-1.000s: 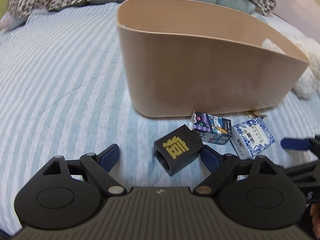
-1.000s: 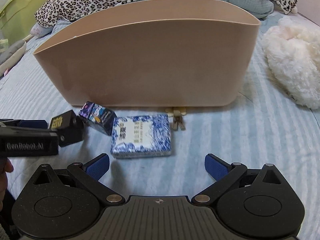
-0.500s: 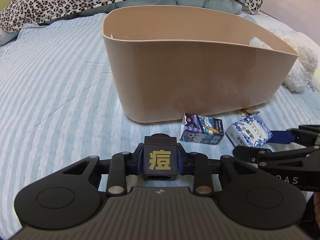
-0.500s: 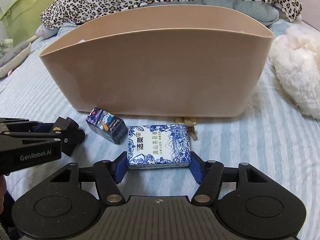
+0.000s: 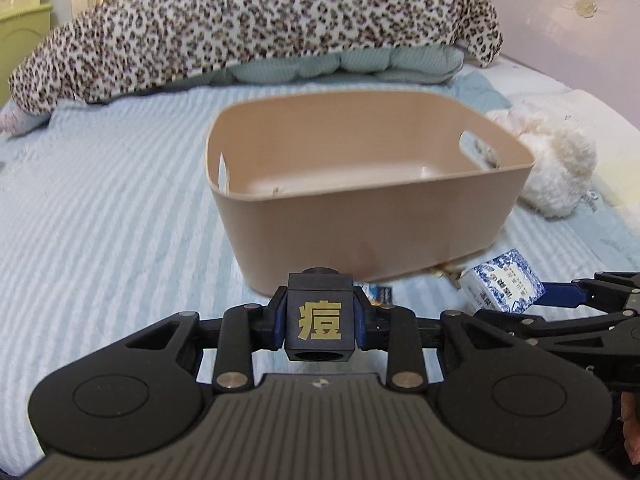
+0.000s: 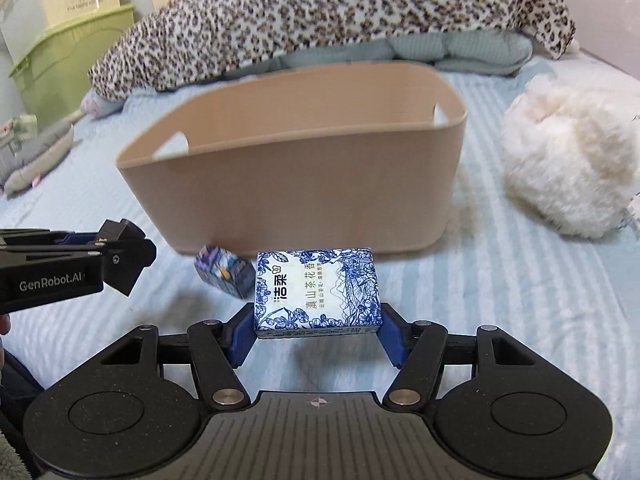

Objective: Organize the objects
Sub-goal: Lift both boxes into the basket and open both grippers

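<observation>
1. Left gripper [image 5: 320,326] pinching small black cube with gold character [image 5: 320,322], lifted just short of near wall of tan oval plastic bin [image 5: 360,224].
2. Right gripper [image 6: 318,332] clamped on blue-and-white floral tissue pack [image 6: 318,294], also raised, in front of bin [image 6: 296,196].
3. Purple printed small carton [image 6: 226,276] lying on striped blue bedsheet [image 6: 520,300] against bin's near wall.
4. Risk: soft pack held only by its ends; could buckle and slip. Cube could snag bin rim if carried low.
5. Risk: grippers close side by side before bin; collision likely if both cross together.
6. Room: bin interior looks bare, wide open above rim. White fluffy plush [image 6: 568,160] crowding bin's right side.
</observation>
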`<state>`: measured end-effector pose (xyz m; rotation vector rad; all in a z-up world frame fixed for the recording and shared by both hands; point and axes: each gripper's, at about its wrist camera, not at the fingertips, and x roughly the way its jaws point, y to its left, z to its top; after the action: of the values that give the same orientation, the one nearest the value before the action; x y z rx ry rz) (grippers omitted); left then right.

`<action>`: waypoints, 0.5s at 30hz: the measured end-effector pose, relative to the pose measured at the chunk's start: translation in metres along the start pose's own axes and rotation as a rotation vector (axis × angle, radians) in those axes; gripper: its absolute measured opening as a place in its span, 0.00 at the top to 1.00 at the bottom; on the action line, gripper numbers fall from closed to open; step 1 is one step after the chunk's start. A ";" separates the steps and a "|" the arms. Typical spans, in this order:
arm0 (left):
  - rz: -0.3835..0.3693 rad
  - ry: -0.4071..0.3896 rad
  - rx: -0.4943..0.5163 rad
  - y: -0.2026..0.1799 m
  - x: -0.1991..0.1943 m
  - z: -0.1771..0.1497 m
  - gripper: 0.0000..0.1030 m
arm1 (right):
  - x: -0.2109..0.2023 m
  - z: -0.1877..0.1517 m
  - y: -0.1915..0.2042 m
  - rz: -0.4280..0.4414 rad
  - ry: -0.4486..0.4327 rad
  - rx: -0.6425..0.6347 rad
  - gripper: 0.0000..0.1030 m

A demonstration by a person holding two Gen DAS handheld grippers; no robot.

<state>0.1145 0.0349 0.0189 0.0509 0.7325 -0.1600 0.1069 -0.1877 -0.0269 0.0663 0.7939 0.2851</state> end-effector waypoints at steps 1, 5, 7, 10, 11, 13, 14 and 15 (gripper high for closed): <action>0.000 -0.011 0.001 -0.002 -0.005 0.002 0.68 | -0.004 0.003 -0.001 0.000 -0.017 0.007 0.42; -0.001 -0.053 0.002 -0.005 -0.022 0.011 0.68 | -0.024 0.015 -0.001 0.004 -0.095 0.022 0.42; 0.000 -0.078 0.007 -0.007 -0.030 0.018 0.68 | -0.030 0.022 -0.003 0.005 -0.122 0.021 0.42; -0.001 -0.108 0.020 -0.011 -0.036 0.029 0.68 | -0.037 0.035 -0.006 0.001 -0.165 0.024 0.42; 0.009 -0.120 0.024 -0.012 -0.037 0.033 0.68 | -0.039 0.039 -0.007 -0.004 -0.181 0.029 0.42; 0.022 -0.138 0.026 -0.014 -0.037 0.040 0.68 | -0.040 0.047 -0.010 -0.007 -0.200 0.038 0.42; 0.021 -0.143 0.022 -0.014 -0.036 0.044 0.68 | -0.039 0.052 -0.012 -0.007 -0.208 0.044 0.42; 0.019 -0.149 0.019 -0.014 -0.034 0.049 0.68 | -0.039 0.057 -0.013 -0.008 -0.217 0.047 0.42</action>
<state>0.1198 0.0207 0.0783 0.0628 0.5822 -0.1512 0.1245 -0.2085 0.0374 0.1362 0.5853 0.2473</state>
